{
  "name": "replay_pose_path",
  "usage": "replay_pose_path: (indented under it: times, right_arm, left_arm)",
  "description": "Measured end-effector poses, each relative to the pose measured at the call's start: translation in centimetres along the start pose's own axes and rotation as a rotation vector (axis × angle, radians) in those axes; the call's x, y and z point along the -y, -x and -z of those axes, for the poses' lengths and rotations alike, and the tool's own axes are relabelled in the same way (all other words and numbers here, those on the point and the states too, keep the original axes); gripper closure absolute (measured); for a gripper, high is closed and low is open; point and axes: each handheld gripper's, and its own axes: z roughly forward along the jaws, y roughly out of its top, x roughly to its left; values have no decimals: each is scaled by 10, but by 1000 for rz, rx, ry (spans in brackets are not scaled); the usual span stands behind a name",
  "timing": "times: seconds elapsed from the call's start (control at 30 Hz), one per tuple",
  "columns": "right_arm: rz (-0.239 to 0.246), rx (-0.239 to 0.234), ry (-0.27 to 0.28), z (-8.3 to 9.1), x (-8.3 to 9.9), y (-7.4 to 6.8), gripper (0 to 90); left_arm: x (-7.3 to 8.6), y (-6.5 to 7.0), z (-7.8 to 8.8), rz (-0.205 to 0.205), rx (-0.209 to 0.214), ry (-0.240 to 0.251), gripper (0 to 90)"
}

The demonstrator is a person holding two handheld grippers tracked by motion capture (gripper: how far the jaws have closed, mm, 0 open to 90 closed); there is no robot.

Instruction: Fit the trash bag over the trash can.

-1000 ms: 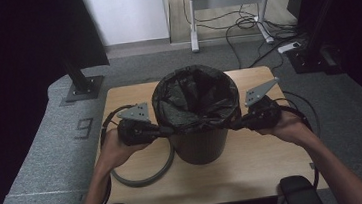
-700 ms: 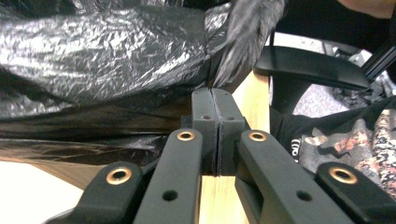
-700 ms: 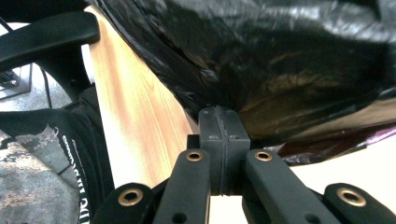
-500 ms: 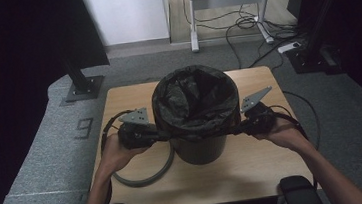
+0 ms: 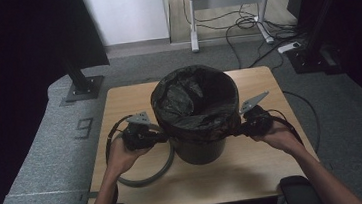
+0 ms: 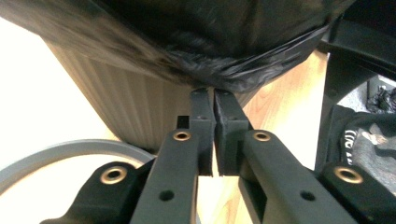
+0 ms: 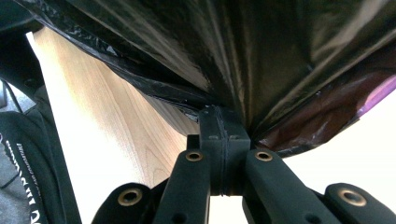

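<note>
A dark bin (image 5: 199,151) stands mid-table, lined with a black plastic bag (image 5: 193,98) folded out over its rim. My left gripper (image 5: 164,136) is at the bag's hem on the bin's left side. In the left gripper view its jaws (image 6: 214,93) have just been opening to a thin slit, with the hem (image 6: 243,79) at their tips and the ribbed bin wall (image 6: 126,107) behind. My right gripper (image 5: 234,133) is on the bin's right side, and its jaws (image 7: 224,112) are shut on the bag's hem (image 7: 261,56).
A grey hoop (image 5: 143,178) lies flat on the wooden table (image 5: 256,170) by the left hand, partly under the bin. Cables trail from both grippers. Beyond the table are a black stand base (image 5: 84,86), floor cables and a metal frame (image 5: 225,7).
Both hands have sunk along the bin's sides, drawing the bag's hem lower over the rim. The left jaws have parted a little.
</note>
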Motion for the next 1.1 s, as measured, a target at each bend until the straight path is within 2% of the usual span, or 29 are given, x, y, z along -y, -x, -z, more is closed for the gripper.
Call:
replay_pose_path:
  times: [0.07,0.13,0.27,0.33,0.43,0.7,0.77,0.83,0.97,1.1]
  right_arm:
    - [-1,-6,3,2,1,0,841]
    - [-6,-26,19,7,1,0,742]
    - [-4,-34,46,24,1,-1,560]
    - [-3,-29,66,32,1,0,458]
    - [-1,-16,83,42,0,3,370]
    - [4,34,137,70,-11,10,232]
    - [3,43,148,76,-16,11,216]
    - [6,46,158,82,-23,12,212]
    - [15,49,172,92,-38,13,203]
    - [17,48,172,99,-56,15,197]
  left_arm:
    - [1,1,5,2,3,19,757]
    - [2,3,14,1,-8,37,657]
    - [8,6,27,5,-65,81,489]
    - [14,4,28,21,-73,93,406]
    - [27,1,23,38,-92,91,339]
    - [66,-11,7,121,-159,110,188]
    - [75,-13,3,140,-177,105,160]
    - [84,-14,0,142,-204,93,127]
    - [101,-18,-7,183,-243,90,50]
    - [113,-22,-15,201,-293,74,0]
